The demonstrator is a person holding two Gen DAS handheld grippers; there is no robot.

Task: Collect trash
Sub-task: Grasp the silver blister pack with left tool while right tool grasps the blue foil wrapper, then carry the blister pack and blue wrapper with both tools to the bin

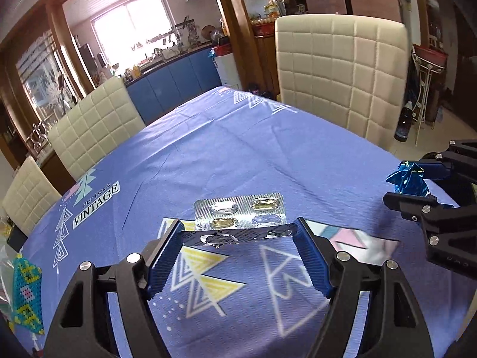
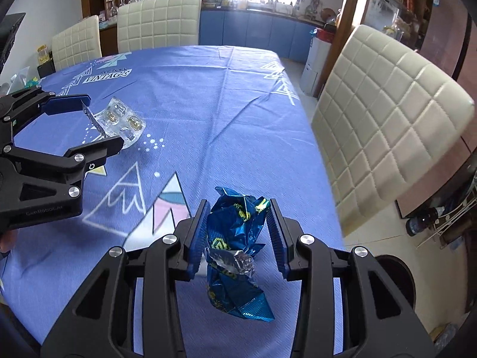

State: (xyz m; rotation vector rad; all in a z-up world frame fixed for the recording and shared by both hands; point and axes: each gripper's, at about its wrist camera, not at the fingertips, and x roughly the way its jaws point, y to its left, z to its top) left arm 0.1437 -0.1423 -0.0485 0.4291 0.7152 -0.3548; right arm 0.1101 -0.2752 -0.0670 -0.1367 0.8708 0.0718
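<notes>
1. A silver foil blister pack with clear oval pill pockets (image 1: 238, 217) is held by its near edge between the blue ribbed jaws of the left gripper (image 1: 238, 232); the jaws stand wide, closed on the width of the pack, and the pack is lifted clear of the table.
2. In the right wrist view, the same blister pack (image 2: 122, 119) is seen jutting forward from the left gripper (image 2: 101, 123), tilted, with yellowish capsules visible in some pockets.
3. A crumpled blue foil snack wrapper with a silver inner side (image 2: 235, 247) is clamped between the jaws of the right gripper (image 2: 237, 208), which are partly closed on it; the lower end of the wrapper hangs below the jaws, above the table.
4. In the left wrist view, the wrapper (image 1: 407, 177) is seen at the right edge in the right gripper (image 1: 417, 185).
5. Both grippers are held over a table covered by a lilac-blue cloth printed with white and yellow triangles and the word "VINTAGE" (image 1: 238, 149).
6. A beaded item in turquoise and yellow (image 1: 26, 292) lies at the left edge of the table.
7. Cream quilted chairs (image 1: 342, 71) stand around the table.
8. A blue-fronted kitchen counter (image 2: 256, 32) is seen beyond, under a bright window.
</notes>
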